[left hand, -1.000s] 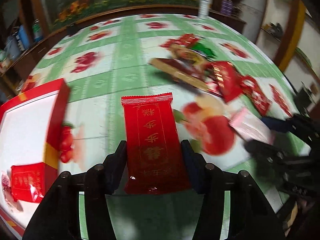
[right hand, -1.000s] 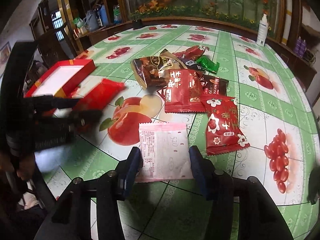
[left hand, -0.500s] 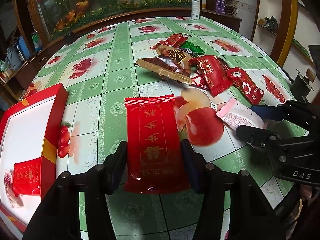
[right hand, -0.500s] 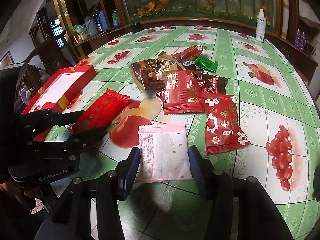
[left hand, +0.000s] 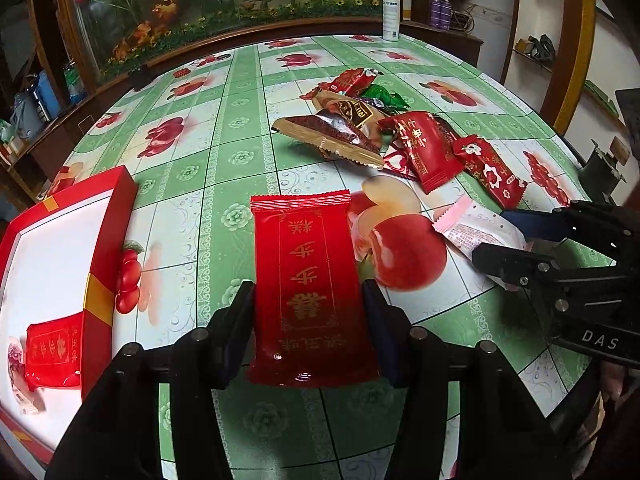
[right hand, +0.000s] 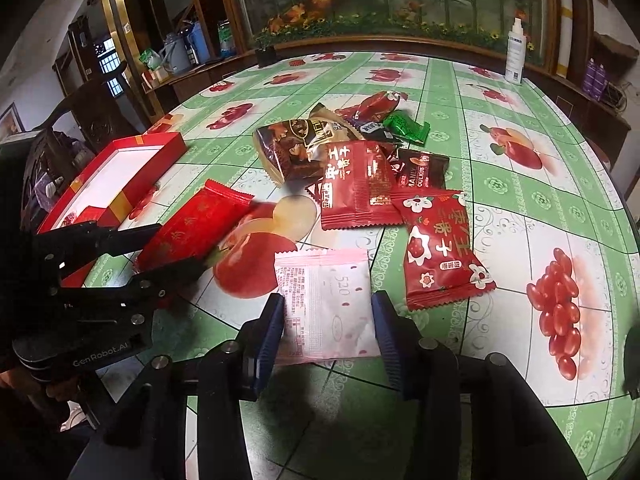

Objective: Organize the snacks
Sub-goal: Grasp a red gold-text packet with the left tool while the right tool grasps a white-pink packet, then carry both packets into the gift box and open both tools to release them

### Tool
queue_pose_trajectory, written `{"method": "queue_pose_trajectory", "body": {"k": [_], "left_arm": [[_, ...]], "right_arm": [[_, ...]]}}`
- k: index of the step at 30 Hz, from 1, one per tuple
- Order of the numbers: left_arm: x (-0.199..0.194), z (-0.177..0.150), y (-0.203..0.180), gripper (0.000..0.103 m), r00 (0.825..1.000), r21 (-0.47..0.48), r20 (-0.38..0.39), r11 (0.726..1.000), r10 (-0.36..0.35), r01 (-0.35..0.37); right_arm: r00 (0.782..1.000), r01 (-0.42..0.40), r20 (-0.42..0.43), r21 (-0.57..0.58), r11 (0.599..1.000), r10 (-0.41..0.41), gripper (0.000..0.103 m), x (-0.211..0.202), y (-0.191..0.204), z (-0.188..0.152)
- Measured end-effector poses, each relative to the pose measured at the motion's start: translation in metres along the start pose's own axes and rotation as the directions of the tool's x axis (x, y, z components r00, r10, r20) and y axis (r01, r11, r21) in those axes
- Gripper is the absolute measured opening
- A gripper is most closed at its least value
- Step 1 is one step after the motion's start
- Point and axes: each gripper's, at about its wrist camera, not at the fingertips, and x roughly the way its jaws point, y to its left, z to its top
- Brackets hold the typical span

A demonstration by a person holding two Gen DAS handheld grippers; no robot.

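Left wrist view: the left gripper has its jaws on either side of a red packet, both pads against the packet's long edges, gripping it over the bench with its green and white fruit-patterned cloth. By the left edge of the bench sits a red box with a white inside; a smaller red packet lies in its near corner. Toward the far right of the bench is a loose heap of snacks: brown, red and green wrappers overlapping one another. At the right edge of the view the right gripper reaches in around a pink packet. A white spray bottle stands at the far edge of the bench.

Right wrist view: the right gripper has the pink packet lying flat on the bench between its jaws, which are closing; the pads sit right at the packet's sides, and I cannot tell whether they press it yet. Just beside it to the right lies a red packet with white flowers. The heap of snacks is beyond it, toward the middle of the bench. At the left, the left gripper holds the red packet, with the red box behind it near the left edge.
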Motion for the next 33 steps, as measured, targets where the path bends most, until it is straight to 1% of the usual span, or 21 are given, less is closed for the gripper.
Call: {"method": "queue_pose_trajectory", "body": {"k": [13,17,33], "left_arm": [[-0.003,-0.003,0.005,0.05,1.0,-0.009,-0.001,1.0,-0.023,0.023],[-0.003,-0.004,0.008,0.049,1.0,-0.014,-0.001,1.0,-0.024,0.024],[-0.01,-0.008,0.02,0.049,1.0,-0.041,0.007,0.999,-0.03,0.03]], "right_arm": [[1.0,-0.013,0.015,0.052,0.999,0.012,0.044,-0.002,-0.005,0.0],[0.999,-0.031,0.022,0.081,0.996,0.029,0.044,-0.003,-0.009,0.0],[0.999,-0.025,0.027,0.106,0.994,0.022,0.044,-0.002,-0.007,0.001]]}}
